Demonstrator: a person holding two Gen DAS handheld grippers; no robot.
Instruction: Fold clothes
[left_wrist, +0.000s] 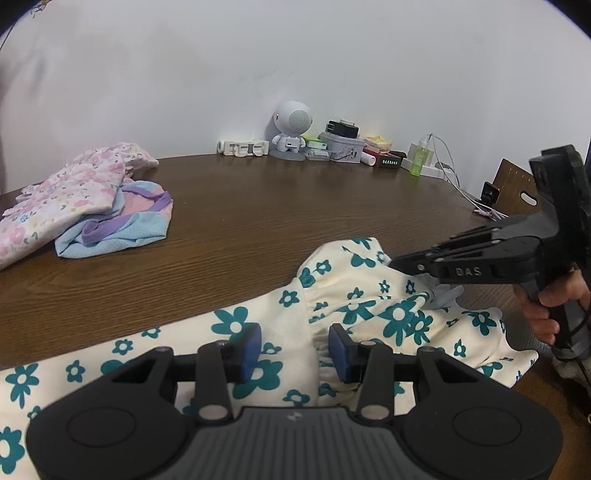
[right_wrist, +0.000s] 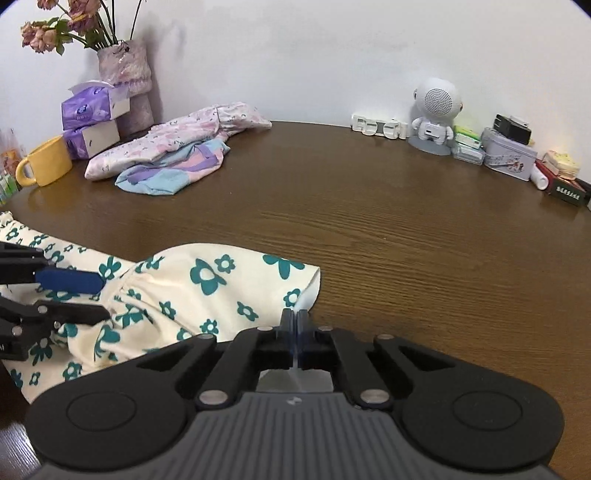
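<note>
My left tool (left_wrist: 294, 349) is apart above the flowered garment (left_wrist: 236, 325) on the surface (left_wrist: 258, 206); my right tool (right_wrist: 294, 321) is together, maybe pinching its edge.

light: we see soft, even indoor brightness | glare: faint sheen on the dark brown wood-grain table (right_wrist: 406, 236) | shadows: weak, one beside the pale purple fuzzy vase (right_wrist: 127, 85) | distortion: strong fisheye bending, black corners | focus: we find both views fairly sharp, slightly soft far back
</note>
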